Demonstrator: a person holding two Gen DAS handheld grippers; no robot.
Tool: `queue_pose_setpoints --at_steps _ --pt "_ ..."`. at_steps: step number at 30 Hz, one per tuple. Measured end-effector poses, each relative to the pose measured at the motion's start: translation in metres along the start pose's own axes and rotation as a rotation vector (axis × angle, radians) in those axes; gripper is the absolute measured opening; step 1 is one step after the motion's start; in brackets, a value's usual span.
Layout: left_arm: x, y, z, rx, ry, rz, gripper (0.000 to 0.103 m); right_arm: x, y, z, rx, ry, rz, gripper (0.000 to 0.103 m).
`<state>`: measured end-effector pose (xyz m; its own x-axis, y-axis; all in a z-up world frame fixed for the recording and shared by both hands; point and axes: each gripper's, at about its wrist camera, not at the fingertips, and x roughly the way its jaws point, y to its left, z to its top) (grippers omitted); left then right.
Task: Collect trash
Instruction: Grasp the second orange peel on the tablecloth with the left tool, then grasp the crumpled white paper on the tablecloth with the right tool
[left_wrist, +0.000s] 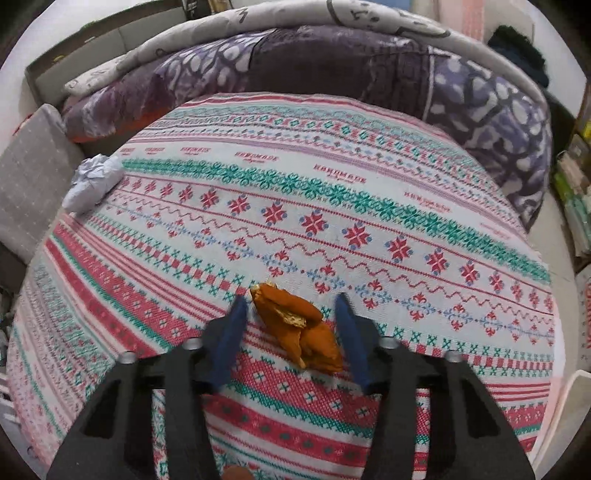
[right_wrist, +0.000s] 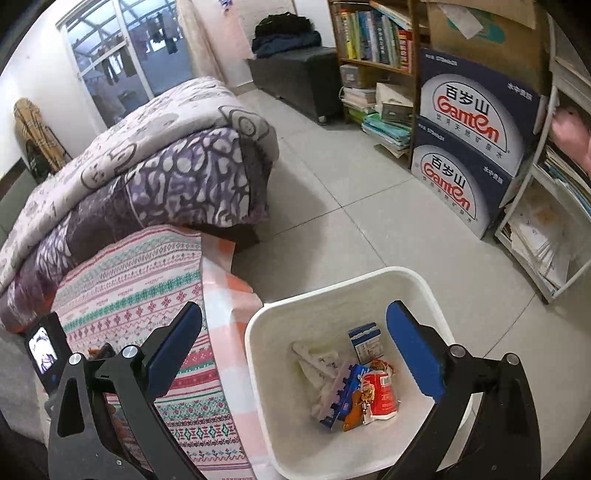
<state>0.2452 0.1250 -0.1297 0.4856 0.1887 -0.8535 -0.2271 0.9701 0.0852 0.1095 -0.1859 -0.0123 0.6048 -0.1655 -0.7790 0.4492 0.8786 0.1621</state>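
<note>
Orange peel (left_wrist: 299, 326) lies on the bed (left_wrist: 332, 206), on its striped cover of red, green and white. We see it low in the left wrist view, near 6 o'clock. Our left gripper (left_wrist: 291, 310) is spread wide, with one blue finger (left_wrist: 231, 338) on each side of the peel. The left finger is just beside the peel. We cannot tell if the right finger touches it. The gripper is not pinching anything.

A ball of crumpled paper (left_wrist: 94, 181) sits on the bed too, out at 9 o'clock, well apart from the peel. A grey pillow (left_wrist: 31, 181) is just beside it. Folded blankets (left_wrist: 314, 62) in purple and grey are piled along the far side of the bed, at 12 o'clock.

Our right gripper (right_wrist: 295, 328) is spread wide too and holds nothing. In the right wrist view it hangs over a white bin (right_wrist: 258, 350) on the floor (right_wrist: 369, 229), just beside the bed. The bin is at 6 o'clock. Inside it we see a red cup (right_wrist: 380, 395), a blue and white box (right_wrist: 365, 343), a white wrapper (right_wrist: 317, 360) and other bits of trash all lying together.

Two big blue water boxes (right_wrist: 469, 147) are stacked by the wall at 2 o'clock. A shelf of books (right_wrist: 373, 40) stands near them at 1 o'clock.
</note>
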Motion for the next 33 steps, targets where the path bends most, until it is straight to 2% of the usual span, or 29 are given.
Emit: queue_pose_setpoints --at_steps 3,5,8,11,15,20,24,26,30,33 --pt "-0.004 0.003 -0.003 0.05 -0.008 -0.034 0.033 0.004 0.012 -0.004 -0.034 0.0 -0.013 0.096" --pt "-0.008 0.013 -0.004 0.045 0.012 -0.072 0.03 0.006 0.023 -0.009 -0.069 -0.013 -0.03 0.096" --pt "-0.023 0.04 -0.004 0.018 0.021 -0.093 0.029 0.012 0.041 -0.018 -0.123 -0.034 -0.053 0.096" --pt "-0.052 0.08 -0.002 -0.009 -0.005 -0.089 0.029 0.027 0.073 -0.034 -0.231 0.004 -0.046 0.096" --pt "-0.087 0.139 0.005 -0.041 -0.043 -0.022 0.029 0.046 0.148 -0.057 -0.329 0.069 0.022 0.096" --pt "-0.122 0.225 0.008 -0.085 -0.155 0.155 0.029 0.053 0.275 -0.078 -0.355 0.155 0.198 0.096" --pt "-0.134 0.29 0.019 -0.196 -0.182 0.161 0.029 0.065 0.394 -0.102 -0.386 0.238 0.324 0.096" --pt "-0.145 0.32 0.025 -0.243 -0.226 0.182 0.03 0.072 0.445 -0.116 -0.387 0.273 0.371 0.096" --pt "-0.152 0.371 0.028 -0.385 -0.249 0.177 0.03 0.084 0.511 -0.143 -0.381 0.318 0.378 0.096" --pt "-0.14 0.394 0.024 -0.443 -0.205 0.169 0.03 0.103 0.541 -0.158 -0.392 0.342 0.303 0.096"
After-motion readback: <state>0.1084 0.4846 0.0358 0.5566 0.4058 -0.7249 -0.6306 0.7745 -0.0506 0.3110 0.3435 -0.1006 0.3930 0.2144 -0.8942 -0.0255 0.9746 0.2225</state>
